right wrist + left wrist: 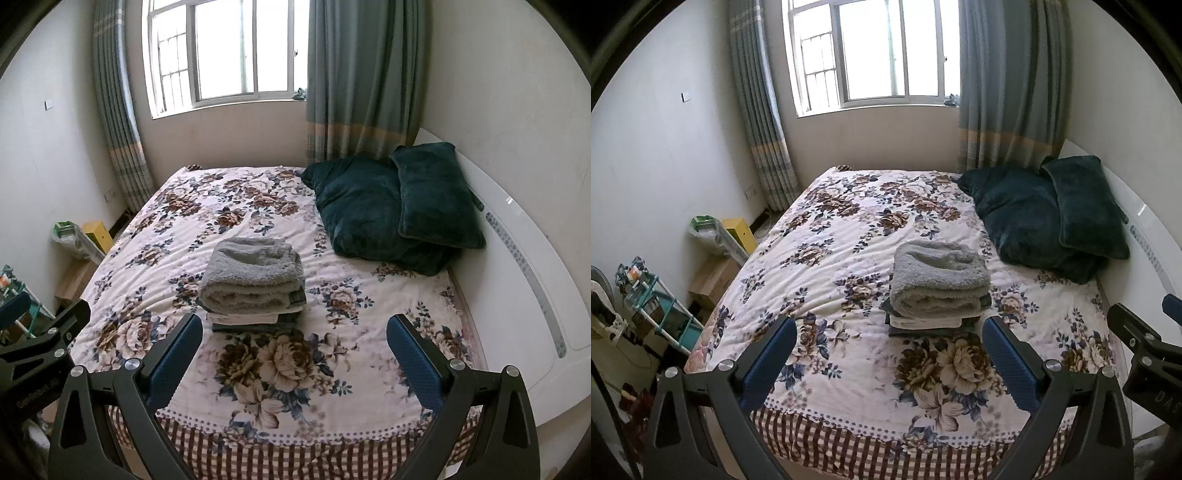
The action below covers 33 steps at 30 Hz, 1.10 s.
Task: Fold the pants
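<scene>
A stack of folded clothes lies on the floral bedspread [827,258], topped by a thick grey fleecy garment [938,280], with white and dark folded pieces [923,326] under it. It also shows in the right wrist view [255,280]. My left gripper [890,332] is open and empty, held above the near end of the bed, short of the stack. My right gripper [295,328] is open and empty too, beside the left one; its body shows at the right edge of the left wrist view [1145,350].
Two dark green pillows [1052,225] lean against the white headboard [524,266] at the right. Curtains [1008,81] and a window [871,51] are behind the bed. Left of the bed stand boxes [713,277], a yellow box [740,232] and a small shelf rack [661,314].
</scene>
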Motion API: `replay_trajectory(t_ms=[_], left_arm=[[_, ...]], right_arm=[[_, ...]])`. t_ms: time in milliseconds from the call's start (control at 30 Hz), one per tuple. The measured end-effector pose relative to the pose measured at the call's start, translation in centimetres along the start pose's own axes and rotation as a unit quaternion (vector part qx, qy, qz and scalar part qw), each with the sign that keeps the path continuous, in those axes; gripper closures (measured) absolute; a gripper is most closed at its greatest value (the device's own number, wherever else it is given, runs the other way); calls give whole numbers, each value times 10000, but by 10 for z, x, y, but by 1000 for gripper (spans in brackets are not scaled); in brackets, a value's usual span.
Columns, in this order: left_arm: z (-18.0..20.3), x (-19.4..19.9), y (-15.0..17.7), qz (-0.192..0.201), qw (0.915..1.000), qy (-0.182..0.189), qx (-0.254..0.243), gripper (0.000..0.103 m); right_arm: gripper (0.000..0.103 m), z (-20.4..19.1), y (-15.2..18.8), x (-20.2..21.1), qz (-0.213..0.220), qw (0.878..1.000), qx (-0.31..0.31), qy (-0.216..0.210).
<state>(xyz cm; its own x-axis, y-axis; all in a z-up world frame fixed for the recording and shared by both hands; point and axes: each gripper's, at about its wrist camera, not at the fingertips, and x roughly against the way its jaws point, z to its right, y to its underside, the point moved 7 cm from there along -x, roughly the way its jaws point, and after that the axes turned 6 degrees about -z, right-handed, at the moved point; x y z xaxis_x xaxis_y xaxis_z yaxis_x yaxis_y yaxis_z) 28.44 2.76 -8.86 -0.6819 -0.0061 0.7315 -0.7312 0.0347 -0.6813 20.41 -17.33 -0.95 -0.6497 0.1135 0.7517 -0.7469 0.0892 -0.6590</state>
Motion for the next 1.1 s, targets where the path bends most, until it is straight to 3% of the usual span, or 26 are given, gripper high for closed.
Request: replay_trajectory(t_ms=[1100], left_arm=[[-4,8,-2,32,10000,-24,76,0]], right_arm=[[1,-8,-1,1,2,10000,5,-54]])
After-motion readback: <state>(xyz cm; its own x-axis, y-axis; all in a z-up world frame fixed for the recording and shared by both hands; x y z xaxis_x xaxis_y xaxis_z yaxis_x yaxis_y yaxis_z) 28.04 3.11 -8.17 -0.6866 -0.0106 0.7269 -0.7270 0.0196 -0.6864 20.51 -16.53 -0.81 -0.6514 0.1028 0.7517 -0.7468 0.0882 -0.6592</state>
